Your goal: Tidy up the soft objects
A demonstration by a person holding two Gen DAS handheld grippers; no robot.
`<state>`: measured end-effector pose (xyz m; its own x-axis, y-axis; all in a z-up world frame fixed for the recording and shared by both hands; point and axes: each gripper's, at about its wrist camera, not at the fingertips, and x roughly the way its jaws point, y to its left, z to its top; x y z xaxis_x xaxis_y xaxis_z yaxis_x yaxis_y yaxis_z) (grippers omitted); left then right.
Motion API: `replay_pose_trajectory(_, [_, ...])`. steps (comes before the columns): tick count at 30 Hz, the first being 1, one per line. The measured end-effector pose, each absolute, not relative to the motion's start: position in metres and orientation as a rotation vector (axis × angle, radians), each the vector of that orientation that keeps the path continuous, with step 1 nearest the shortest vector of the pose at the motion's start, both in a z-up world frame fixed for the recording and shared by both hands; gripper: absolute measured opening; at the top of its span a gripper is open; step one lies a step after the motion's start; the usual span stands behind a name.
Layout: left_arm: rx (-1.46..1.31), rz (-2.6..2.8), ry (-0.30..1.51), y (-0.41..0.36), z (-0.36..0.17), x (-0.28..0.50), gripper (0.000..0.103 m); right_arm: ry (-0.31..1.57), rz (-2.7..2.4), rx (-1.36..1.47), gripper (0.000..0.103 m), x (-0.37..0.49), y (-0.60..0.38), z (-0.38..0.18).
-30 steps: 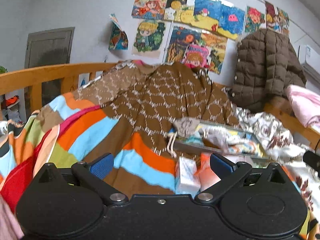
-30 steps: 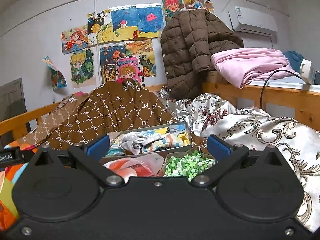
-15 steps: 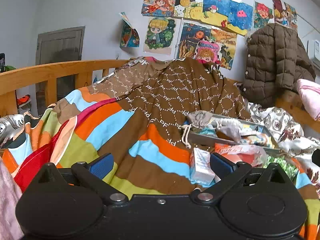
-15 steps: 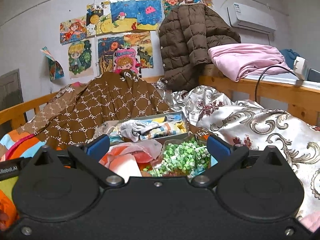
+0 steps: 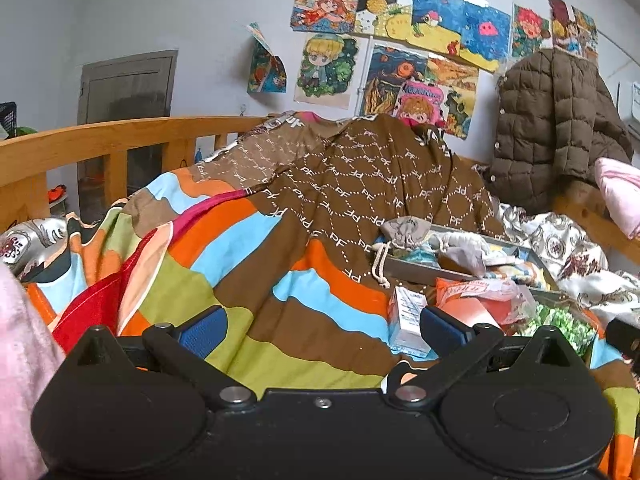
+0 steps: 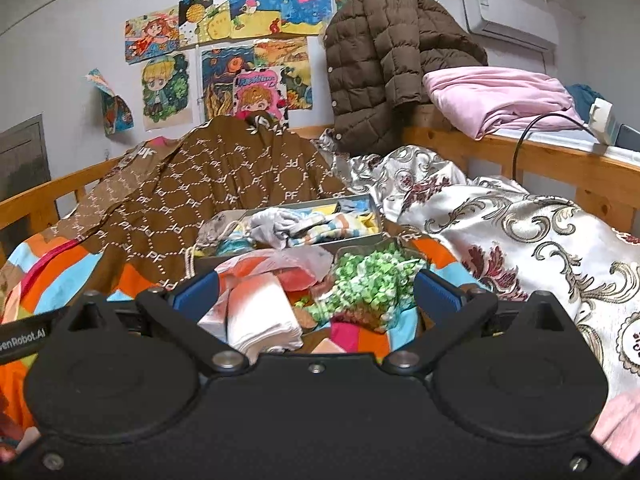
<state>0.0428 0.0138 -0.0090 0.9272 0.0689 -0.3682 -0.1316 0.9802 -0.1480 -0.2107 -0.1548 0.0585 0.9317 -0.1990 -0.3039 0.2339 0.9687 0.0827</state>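
Hovering above a cluttered bed, both grippers are standing wide open with nothing between their blue pads. The left gripper is hanging over a striped blanket, and the right gripper is hanging just above a pile of soft things. White lettering reading "enRobot.AI" is showing on a black part at the left edge of the right wrist view.

A brown cloth is lying heaped behind the pile, printed all over with "PF" inside dotted hexagons. A grey tray is sitting on the bed with its long side running left to right across the right wrist view; socks and a grey drawstring pouch are lying in it, the pouch's cord dangling over the tray's near wall. In front of the tray, a clear bag holding orange-red items is resting beside a green-and-white fluffy bundle. A white folded cloth is lying nearest the right gripper, its long axis running roughly away from the camera. A small carton is standing upright beside the left gripper's right finger; its print is too small to read.

A silver floral quilt is spreading to the right. Drawings are covering the wall, and a brown puffer jacket is hanging beside a pink blanket.
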Motion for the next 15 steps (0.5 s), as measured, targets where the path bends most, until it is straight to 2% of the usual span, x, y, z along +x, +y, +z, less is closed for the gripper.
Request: replay_pose_trajectory(15, [-0.096,0.076,0.368,0.000,-0.012,0.039,0.102,0.375,-0.187,0.091,0.102,-0.200,-0.162,0.050])
